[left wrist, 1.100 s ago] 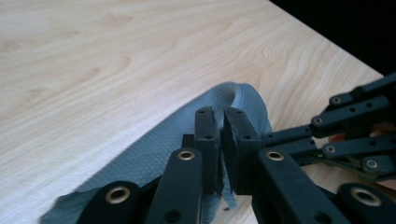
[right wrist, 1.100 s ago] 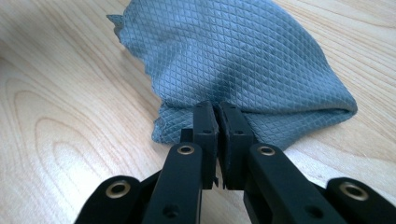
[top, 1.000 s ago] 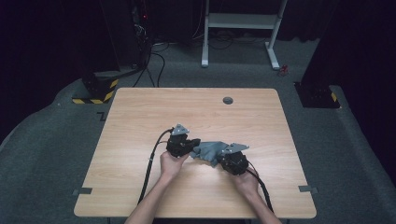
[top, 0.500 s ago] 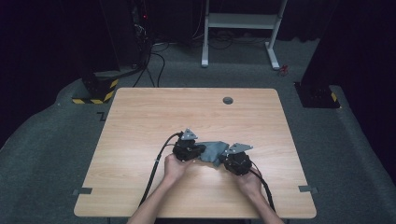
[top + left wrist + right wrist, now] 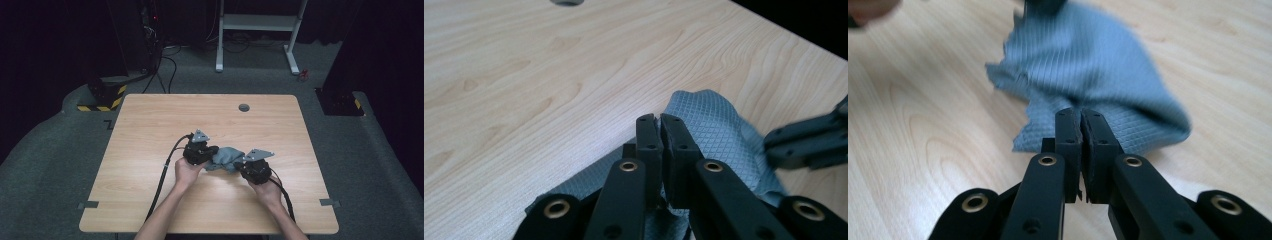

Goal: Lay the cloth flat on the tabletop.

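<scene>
High view | cloth (image 5: 226, 158) bunched on table (image 5: 150, 130), nearer its front edge, well short of grommet (image 5: 244, 107) | left gripper (image 5: 209, 154) pinches cloth's left end | right gripper (image 5: 242, 167) pinches cloth's right end | both jaw pairs narrow

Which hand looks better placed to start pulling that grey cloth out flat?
Probably the left. The left hand-held gripper is shut on the grey cloth at its edge. The right hand-held gripper is shut too, but its hold is unclear.
</scene>
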Demonstrator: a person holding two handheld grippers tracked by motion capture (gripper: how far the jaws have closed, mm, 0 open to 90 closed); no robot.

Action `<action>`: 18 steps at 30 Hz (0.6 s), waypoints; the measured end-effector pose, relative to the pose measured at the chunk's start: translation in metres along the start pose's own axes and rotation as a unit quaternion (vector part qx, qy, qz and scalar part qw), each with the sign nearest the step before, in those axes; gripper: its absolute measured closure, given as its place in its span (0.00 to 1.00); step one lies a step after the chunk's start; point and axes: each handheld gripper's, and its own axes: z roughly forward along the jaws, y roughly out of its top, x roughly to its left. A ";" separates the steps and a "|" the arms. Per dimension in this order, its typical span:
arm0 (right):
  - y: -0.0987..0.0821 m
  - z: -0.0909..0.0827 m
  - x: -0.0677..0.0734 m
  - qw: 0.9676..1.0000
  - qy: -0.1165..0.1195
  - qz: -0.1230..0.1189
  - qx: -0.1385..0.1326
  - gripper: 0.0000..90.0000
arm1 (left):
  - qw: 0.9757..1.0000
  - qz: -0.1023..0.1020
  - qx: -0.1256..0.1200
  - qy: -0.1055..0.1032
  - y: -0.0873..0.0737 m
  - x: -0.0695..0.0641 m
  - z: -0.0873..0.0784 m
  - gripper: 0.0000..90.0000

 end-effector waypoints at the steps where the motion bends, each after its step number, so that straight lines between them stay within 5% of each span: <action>1: 0.000 0.000 0.000 1.000 0.000 0.000 0.000 0.96 | 1.000 0.000 0.000 0.000 0.000 0.000 0.000 0.95; 5: 0.009 0.000 -0.011 1.000 0.003 0.022 -0.004 0.96 | 1.000 -0.007 0.010 0.016 -0.007 0.003 0.006 0.83; 6: 0.012 0.002 -0.018 0.999 0.005 0.039 -0.005 0.96 | 0.999 0.008 0.008 0.031 -0.010 -0.003 0.002 0.72; 8: 0.014 0.003 -0.021 0.999 0.004 0.045 -0.006 0.96 | 0.999 0.023 0.003 0.037 -0.013 -0.008 -0.002 0.67; 9: 0.015 0.004 -0.022 0.999 0.004 0.050 -0.005 0.96 | 0.998 0.049 -0.005 0.048 -0.020 -0.018 -0.011 0.66; 14: 0.014 0.011 -0.025 0.998 -0.010 0.053 0.011 0.96 | 0.997 0.068 0.013 0.042 -0.037 -0.027 -0.019 0.65; 18: 0.010 0.025 -0.028 0.997 -0.019 0.056 0.040 0.95 | 0.997 0.056 0.047 0.038 -0.054 -0.022 -0.005 0.67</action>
